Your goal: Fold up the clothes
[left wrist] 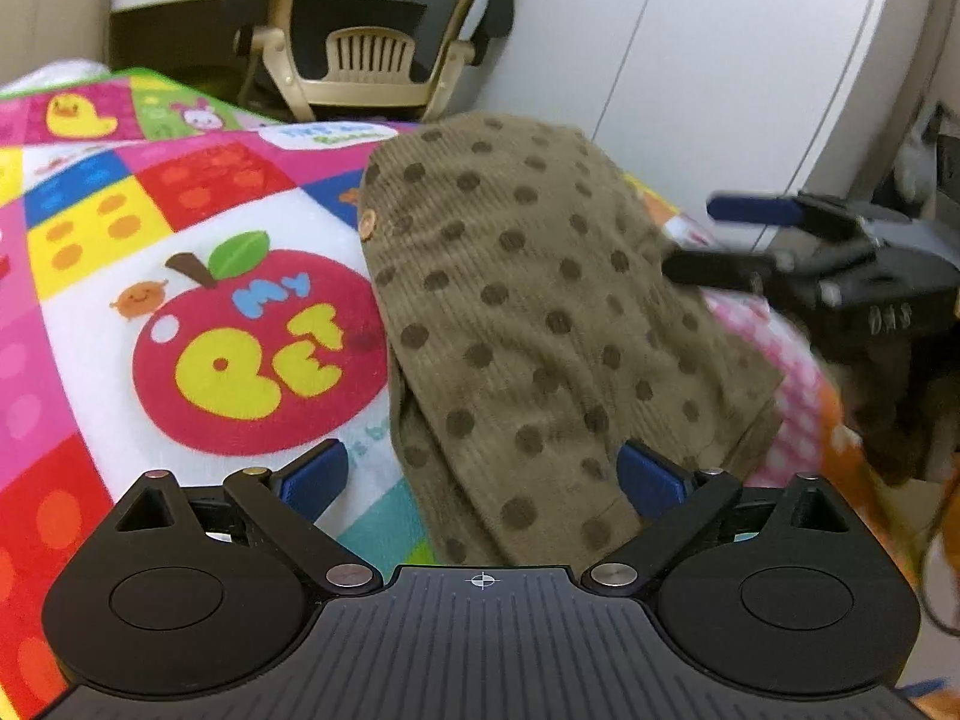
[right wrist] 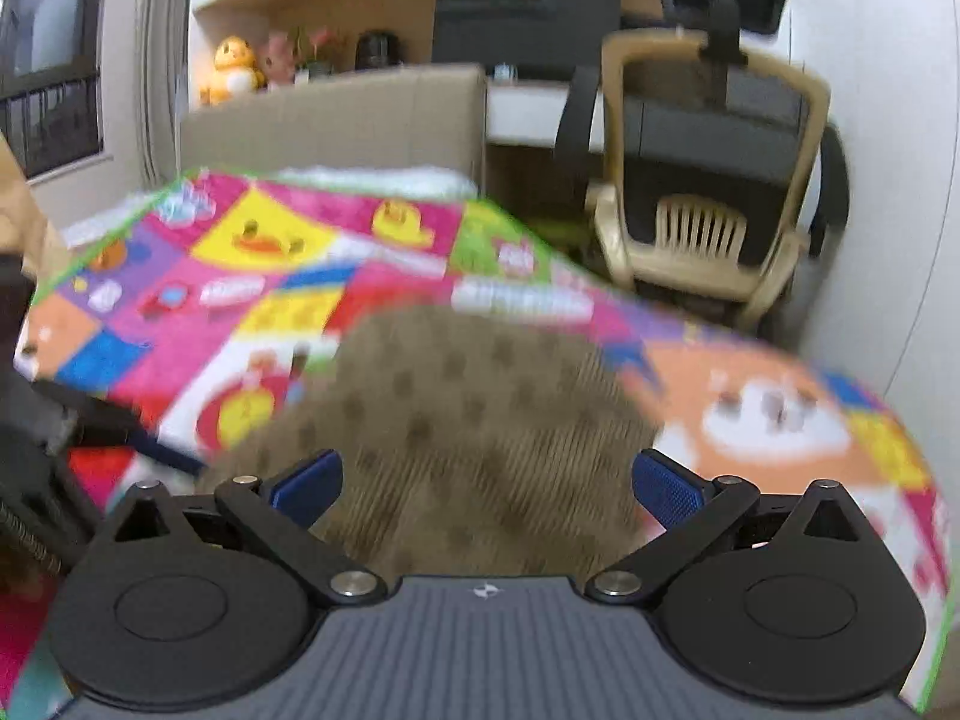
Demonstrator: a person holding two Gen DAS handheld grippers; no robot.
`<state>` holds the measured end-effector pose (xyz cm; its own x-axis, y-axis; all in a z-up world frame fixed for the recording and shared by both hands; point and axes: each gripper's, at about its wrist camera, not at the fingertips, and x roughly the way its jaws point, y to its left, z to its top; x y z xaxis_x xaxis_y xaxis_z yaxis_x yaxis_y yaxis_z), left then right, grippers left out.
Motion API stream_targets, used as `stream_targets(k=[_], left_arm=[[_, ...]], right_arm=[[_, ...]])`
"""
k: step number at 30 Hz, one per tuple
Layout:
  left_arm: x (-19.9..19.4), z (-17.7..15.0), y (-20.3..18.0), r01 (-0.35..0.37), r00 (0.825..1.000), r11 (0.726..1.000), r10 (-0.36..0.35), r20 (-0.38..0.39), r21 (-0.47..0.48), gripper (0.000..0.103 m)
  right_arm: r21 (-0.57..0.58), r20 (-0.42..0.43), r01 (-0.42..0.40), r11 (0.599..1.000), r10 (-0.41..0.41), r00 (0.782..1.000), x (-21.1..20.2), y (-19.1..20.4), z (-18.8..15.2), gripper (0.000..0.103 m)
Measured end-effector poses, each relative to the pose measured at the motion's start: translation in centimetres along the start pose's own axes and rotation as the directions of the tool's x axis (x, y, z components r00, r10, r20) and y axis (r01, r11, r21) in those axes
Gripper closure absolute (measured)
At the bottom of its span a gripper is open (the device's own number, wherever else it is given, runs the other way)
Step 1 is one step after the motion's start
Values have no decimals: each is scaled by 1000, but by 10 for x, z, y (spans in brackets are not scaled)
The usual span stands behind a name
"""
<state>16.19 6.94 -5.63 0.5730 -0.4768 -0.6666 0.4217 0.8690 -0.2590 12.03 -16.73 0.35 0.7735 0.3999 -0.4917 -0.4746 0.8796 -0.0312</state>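
At the far left of the left wrist view a bright patchwork play mat [left wrist: 180, 276] is seen spread out, and on it a red apple print [left wrist: 258, 354] carries the words "MY PET" in blue and yellow letters; a smaller white label further back is too blurred to be read. Just right of the apple, the olive corduroy garment [left wrist: 528, 312] with dark dots is laid on the mat, a small wooden button [left wrist: 366, 222] being shown at its left edge. It appears to be already doubled over into a narrow shape, so the fold is judged partly done, with a further fold and tidying probably left. The left claw [left wrist: 483, 477] is held released over the garment's near end, nothing being gripped. At the right edge the right claw [left wrist: 729, 240] is seen beside the garment; in its own blurred view it [right wrist: 486, 483] is spread wide above the cloth [right wrist: 474, 420], empty. Behind, an office chair [right wrist: 708, 198] is visible.
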Motion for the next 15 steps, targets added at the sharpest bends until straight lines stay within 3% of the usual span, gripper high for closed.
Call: stream_targets(k=[3,5,8,9,12,15], left_arm=[[-10,16,1,18,999,1000,-18,50,1,4],[-16,26,-1,10,997,1000,-11,78,12,4],[-18,38,-2,-14,995,1000,13,96,10,4],[-18,41,-1,-21,995,1000,21,99,2,4],[-14,55,6,-28,994,998,33,104,-51,3],[-1,69,22,-14,995,985,31,97,-170,3]], right_arm=[[24,43,67,997,-68,997,18,-13,24,0],[93,13,89,992,-91,996,47,-28,36,0],[62,-149,95,994,-85,985,104,-35,25,0],[54,-159,93,994,-83,984,112,-35,19,0],[140,-152,54,989,-32,988,112,-50,13,0],[104,-129,73,992,-60,990,94,-51,9,0]])
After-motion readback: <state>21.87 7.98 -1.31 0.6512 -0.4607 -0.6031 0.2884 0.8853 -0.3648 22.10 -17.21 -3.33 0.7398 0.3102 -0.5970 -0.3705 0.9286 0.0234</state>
